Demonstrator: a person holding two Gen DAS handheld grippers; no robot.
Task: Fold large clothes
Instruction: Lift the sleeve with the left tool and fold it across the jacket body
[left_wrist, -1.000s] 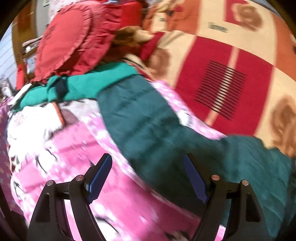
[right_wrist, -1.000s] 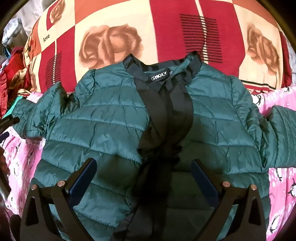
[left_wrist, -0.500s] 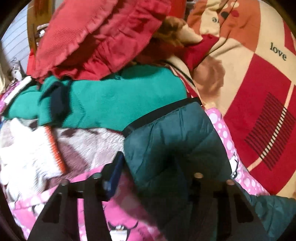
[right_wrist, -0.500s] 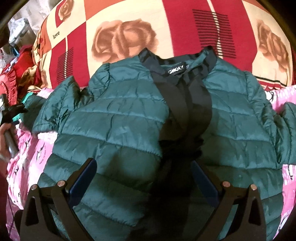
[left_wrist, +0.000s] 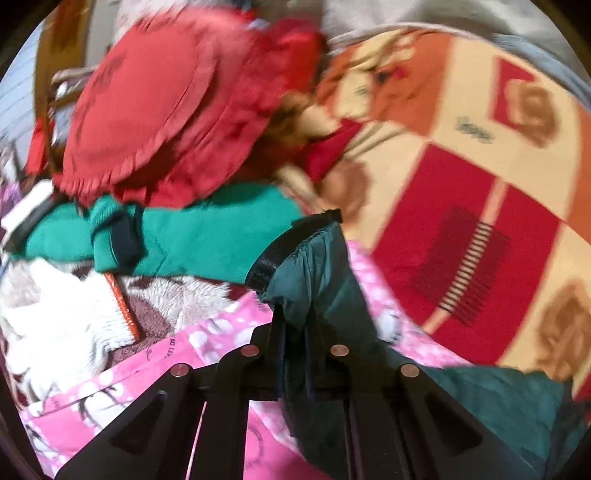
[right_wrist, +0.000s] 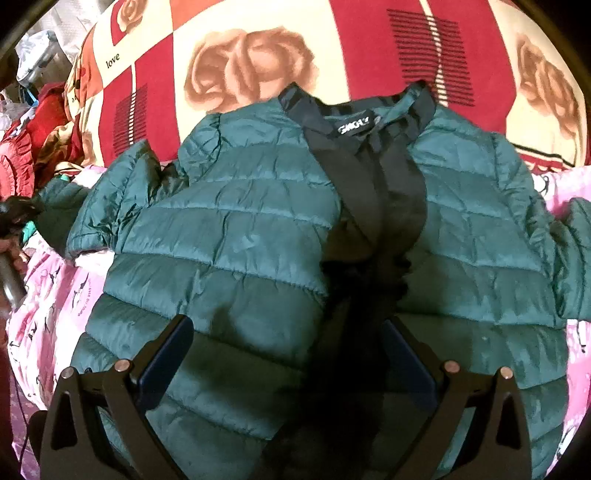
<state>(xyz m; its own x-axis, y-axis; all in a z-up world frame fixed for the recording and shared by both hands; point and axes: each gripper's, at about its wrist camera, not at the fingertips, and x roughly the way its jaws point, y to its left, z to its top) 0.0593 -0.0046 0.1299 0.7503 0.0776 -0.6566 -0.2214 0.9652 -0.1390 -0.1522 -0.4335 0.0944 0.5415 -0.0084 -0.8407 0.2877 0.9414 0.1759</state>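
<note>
Left gripper (left_wrist: 295, 328) has just clamped down, jaws pinching the sleeve cuff (left_wrist: 314, 258) of the green puffer jacket (right_wrist: 258, 229), which lies front-up on the rose-print blanket (right_wrist: 251, 74). Right gripper (right_wrist: 288, 354) hovers over the hem, jaws wide, apparently touching nothing.

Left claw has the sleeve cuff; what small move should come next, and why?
Probably carry the sleeve across onto the jacket chest. The left claw is shut on its cuff end, the jacket lies flat and front-up, and the right claw hangs open above the hem, holding nothing.
</note>
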